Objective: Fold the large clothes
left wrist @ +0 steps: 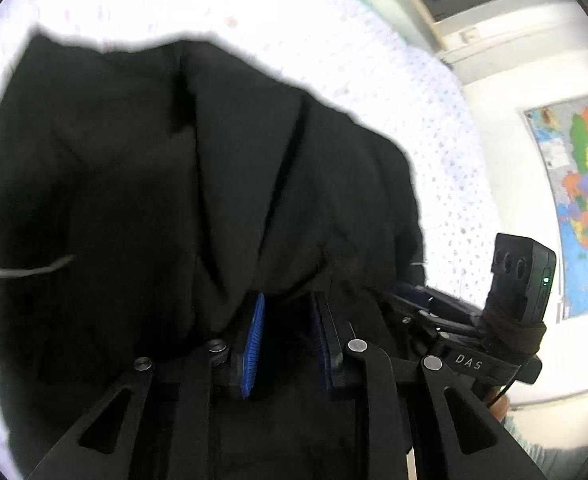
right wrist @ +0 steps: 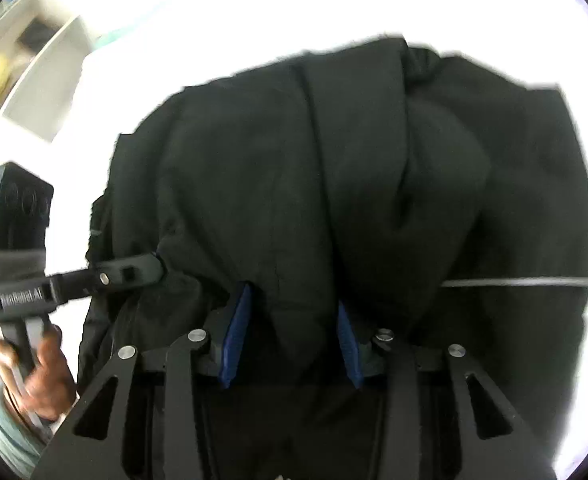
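A large black garment hangs in folds from both grippers and fills both views; in the right wrist view it shows a thin grey stripe at the right. My left gripper is shut on a bunch of its cloth between the blue pads. My right gripper is shut on another bunch of cloth between its blue pads. The right gripper shows at the right of the left wrist view, the left gripper at the left of the right wrist view, both close together.
A white dotted bedsheet lies under the garment. A coloured map hangs on the wall at the right. A white shelf unit stands at the upper left of the right wrist view. A person's hand holds the left gripper's handle.
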Demonstrator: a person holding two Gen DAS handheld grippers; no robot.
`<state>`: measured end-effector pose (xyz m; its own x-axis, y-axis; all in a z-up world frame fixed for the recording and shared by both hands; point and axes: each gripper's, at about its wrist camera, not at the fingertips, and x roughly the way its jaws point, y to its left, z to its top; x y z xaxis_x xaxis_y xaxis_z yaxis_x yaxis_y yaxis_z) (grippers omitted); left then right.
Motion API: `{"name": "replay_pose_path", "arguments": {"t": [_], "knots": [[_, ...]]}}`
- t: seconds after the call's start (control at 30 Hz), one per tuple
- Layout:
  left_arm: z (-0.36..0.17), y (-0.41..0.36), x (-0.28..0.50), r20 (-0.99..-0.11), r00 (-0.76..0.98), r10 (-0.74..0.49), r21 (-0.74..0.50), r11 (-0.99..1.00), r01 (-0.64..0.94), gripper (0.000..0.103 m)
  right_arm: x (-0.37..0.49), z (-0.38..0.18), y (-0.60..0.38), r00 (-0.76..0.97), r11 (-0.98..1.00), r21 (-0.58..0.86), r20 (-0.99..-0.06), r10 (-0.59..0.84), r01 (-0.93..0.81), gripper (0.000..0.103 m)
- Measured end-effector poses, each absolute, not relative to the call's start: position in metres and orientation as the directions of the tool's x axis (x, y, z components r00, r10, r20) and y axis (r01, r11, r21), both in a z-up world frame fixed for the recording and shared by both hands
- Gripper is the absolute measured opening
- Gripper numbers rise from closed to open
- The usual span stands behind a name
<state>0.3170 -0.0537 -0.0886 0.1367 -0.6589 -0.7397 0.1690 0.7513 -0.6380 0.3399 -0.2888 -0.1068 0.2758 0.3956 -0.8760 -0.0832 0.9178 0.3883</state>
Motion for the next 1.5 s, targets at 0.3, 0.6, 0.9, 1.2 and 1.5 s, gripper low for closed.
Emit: {"name": "replay_pose_path", "arguments": {"t": [0.3, 0.6, 0.9, 1.2, 1.5], "knots": [[-0.072, -0.062, 0.283, -0.812, 0.162, -0.561, -0.511, 0.816, 0.268, 0.052, 0.299, -0.073, -0.262, 0.314, 0.923, 0.333, -0.87, 0.38, -0.193, 0.049], [-0.125, -0.068, 0.296, -0.872, 0.094, -0.48, -0.454, 0.866, 0.209, 0.052, 0.316, -0.127, -0.266, 0.196, 0.935, 0.337, -0.915, 0.352, -0.107, 0.051], [-0.052, 0.021, 0.21, -0.855, 0.21, -0.474, -0.45, 0.88, 0.154, 0.066, 0.247, -0.057, -0.316, 0.285, 0.948, 0.291, -0.904, 0.318, -0.132, 0.055], [-0.085, 0.135, 0.127, -0.865, 0.155, -0.477, -0.496, 0.86, -0.122, 0.066, 0.161, -0.074, -0.437, 0.205, 0.948, 0.277, -0.948, 0.242, 0.158, 0.056], [-0.129, 0.126, 0.12, -0.857, 0.111, -0.504, -0.516, 0.841, -0.166, 0.066, 0.112, -0.093, -0.467, 0.132, 0.928, 0.28, -0.958, 0.254, 0.246, 0.056]]}}
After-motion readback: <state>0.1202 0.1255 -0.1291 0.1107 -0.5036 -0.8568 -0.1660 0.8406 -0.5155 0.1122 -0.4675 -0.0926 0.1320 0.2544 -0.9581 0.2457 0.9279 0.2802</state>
